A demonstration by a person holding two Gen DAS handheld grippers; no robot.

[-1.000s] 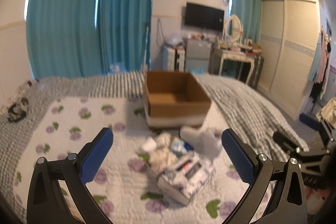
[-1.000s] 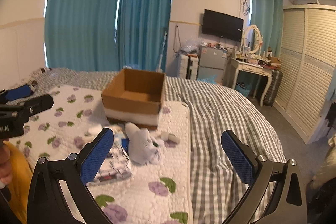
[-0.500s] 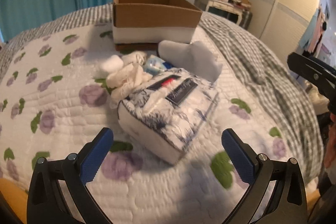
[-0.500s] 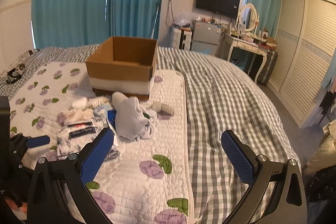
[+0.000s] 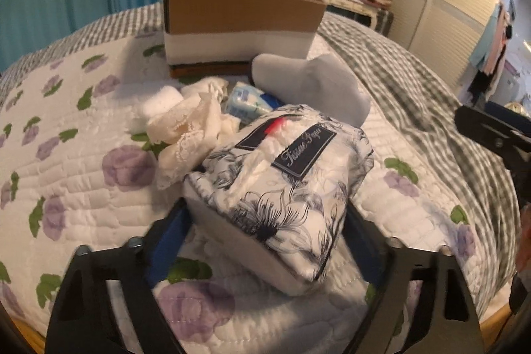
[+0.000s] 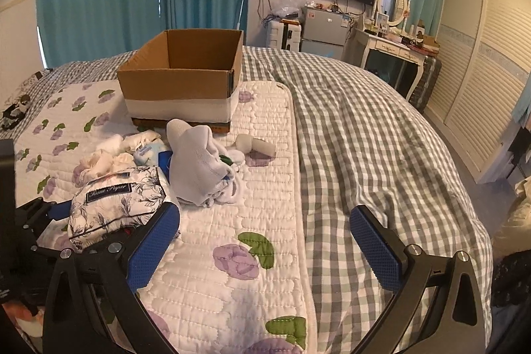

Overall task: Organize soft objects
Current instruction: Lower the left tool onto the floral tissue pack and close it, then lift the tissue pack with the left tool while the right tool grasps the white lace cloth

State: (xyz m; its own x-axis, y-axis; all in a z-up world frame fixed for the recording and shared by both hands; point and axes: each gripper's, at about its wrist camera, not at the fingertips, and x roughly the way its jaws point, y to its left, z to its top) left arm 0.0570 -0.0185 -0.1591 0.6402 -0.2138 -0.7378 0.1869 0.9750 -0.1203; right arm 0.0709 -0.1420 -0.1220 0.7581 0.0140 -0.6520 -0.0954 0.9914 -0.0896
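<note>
On a quilted floral bedspread, the left gripper had its two blue-padded fingers pressed against either side of a floral-printed tissue pack, the near end of the pack sitting between the jaws. The pack lay at the front of a small heap of soft goods: a cream lace cloth touched its far left corner, a light-blue packet showed just behind it, and a grey sock lay further back to the right. An open cardboard box stood beyond the heap, near but apart from it.

The right gripper hung wide open over the bedspread's right edge, beside the grey checked blanket, with nothing between its fingers. From its camera the tissue pack lay just left of its left finger, the sock behind it, and a small white roll apart on the quilt.
</note>
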